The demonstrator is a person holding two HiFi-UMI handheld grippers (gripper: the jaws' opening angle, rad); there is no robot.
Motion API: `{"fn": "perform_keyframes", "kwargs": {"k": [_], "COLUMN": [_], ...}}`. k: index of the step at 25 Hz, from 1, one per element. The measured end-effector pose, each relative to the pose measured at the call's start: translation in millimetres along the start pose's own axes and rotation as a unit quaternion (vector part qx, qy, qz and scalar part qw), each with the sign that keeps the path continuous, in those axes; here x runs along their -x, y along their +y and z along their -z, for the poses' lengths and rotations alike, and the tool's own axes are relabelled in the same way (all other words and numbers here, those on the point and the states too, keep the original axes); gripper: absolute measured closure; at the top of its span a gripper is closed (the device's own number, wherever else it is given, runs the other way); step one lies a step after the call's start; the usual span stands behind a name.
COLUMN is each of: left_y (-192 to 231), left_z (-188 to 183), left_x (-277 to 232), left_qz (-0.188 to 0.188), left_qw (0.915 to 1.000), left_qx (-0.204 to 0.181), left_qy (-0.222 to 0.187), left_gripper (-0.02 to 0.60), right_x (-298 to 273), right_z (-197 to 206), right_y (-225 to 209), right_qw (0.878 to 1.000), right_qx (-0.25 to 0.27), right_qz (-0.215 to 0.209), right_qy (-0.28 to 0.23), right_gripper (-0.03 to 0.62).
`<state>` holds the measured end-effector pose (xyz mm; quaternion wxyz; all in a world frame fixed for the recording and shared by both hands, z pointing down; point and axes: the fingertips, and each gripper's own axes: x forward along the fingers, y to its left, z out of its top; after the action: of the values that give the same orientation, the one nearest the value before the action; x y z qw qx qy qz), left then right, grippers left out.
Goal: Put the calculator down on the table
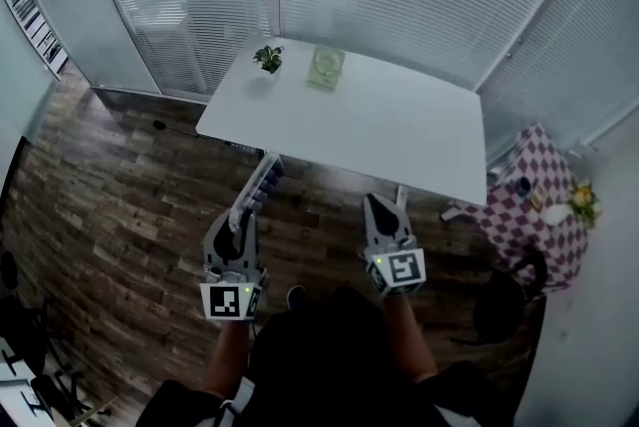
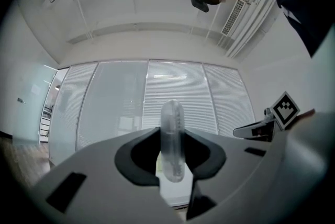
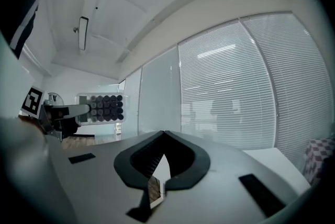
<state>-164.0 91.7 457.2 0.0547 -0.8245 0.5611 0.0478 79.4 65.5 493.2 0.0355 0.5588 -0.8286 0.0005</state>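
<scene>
The calculator [image 1: 264,179], clear-cased with dark round keys, juts forward from my left gripper [image 1: 246,209], which is shut on its near end. In the left gripper view the calculator [image 2: 172,136] shows edge-on, upright between the jaws of that gripper [image 2: 172,157]. From the right gripper view the calculator [image 3: 104,108] hangs at the left, held level in the air. My right gripper [image 1: 380,207] is beside it, shut, with nothing in it [image 3: 164,136]. Both are over the wooden floor, short of the white table [image 1: 399,131].
A small potted plant [image 1: 267,58] and a pale green container [image 1: 326,67] stand at the table's far edge. A checkered cloth [image 1: 534,206] with small items lies at the right, with a dark chair [image 1: 509,300] near it. Blinds close off the wall behind.
</scene>
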Motion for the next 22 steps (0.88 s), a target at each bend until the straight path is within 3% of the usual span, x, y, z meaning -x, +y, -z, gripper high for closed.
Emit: {"fn": "perform_keyframes", "kwargs": {"k": [11, 16, 22], "left_y": [25.5, 34.8, 42.6], "left_z": [15.7, 22.0, 26.5], "left_x": [-50.9, -88.6, -137.2], "left_qz": [0.009, -0.002, -0.008], "left_qw": [0.9999, 0.9995, 0.9997], "left_qx": [0.014, 0.031, 0.021], "left_qy": [0.002, -0.003, 0.0], "left_gripper": [0.483, 0.483, 0.483], "right_x": [-51.5, -89.8, -136.0], "right_z": [8.6, 5.9, 5.4], "right_y": [-8.8, -27.5, -58.0], "right_qw": [1.0, 1.0, 0.999], "right_qx": [-0.012, -0.012, -0.015], "right_qz": [-0.007, -0.02, -0.038], "right_qy": [0.006, 0.008, 0.001], "right_gripper": [0.588, 0.589, 0.589]}}
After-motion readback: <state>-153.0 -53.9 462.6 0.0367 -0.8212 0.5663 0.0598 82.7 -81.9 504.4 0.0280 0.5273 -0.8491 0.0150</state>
